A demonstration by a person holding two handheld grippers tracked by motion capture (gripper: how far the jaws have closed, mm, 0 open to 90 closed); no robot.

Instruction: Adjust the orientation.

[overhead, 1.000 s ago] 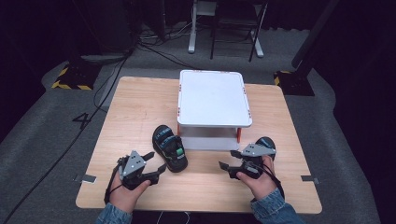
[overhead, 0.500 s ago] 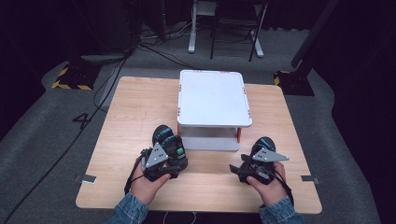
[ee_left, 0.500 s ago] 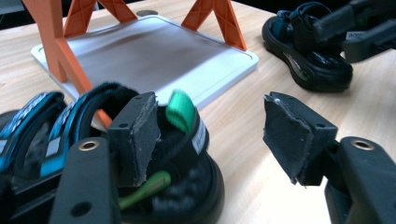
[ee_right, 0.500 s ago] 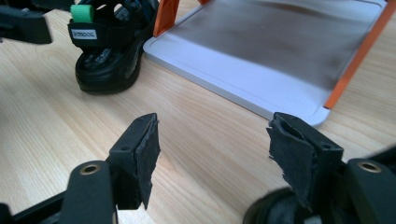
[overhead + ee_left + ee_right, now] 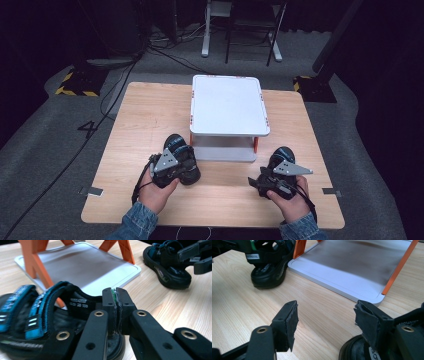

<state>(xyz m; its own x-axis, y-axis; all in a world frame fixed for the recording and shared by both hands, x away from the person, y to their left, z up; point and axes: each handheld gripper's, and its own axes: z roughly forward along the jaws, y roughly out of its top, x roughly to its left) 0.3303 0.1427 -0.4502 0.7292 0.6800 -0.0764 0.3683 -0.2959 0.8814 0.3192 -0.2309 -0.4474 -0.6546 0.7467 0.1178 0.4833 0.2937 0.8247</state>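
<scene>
A black sandal with blue straps (image 5: 176, 146) lies on the wooden table (image 5: 145, 120), just left of a white two-tier shelf (image 5: 227, 105). My left gripper (image 5: 175, 165) sits over its heel. In the left gripper view the jaws are shut (image 5: 115, 293) on the black heel strap of this left sandal (image 5: 30, 312). A second black sandal (image 5: 281, 155) lies to the right of the shelf. My right gripper (image 5: 260, 182) is just in front of it, and its jaws stand wide open (image 5: 325, 312) over bare wood. That right sandal's (image 5: 357, 350) edge shows beside the right jaw.
The shelf's lower tray (image 5: 352, 267) rests on the table between the two sandals, with orange legs (image 5: 32, 262) holding the top tier. Bare wood spreads left of the shelf and along the front edge. Dark floor, cables and a chair frame (image 5: 240, 30) lie beyond the table.
My left gripper moved right and forward from the table's front left onto the blue-strapped sandal and shut on its heel strap. The right gripper shifted slightly toward the front edge.
</scene>
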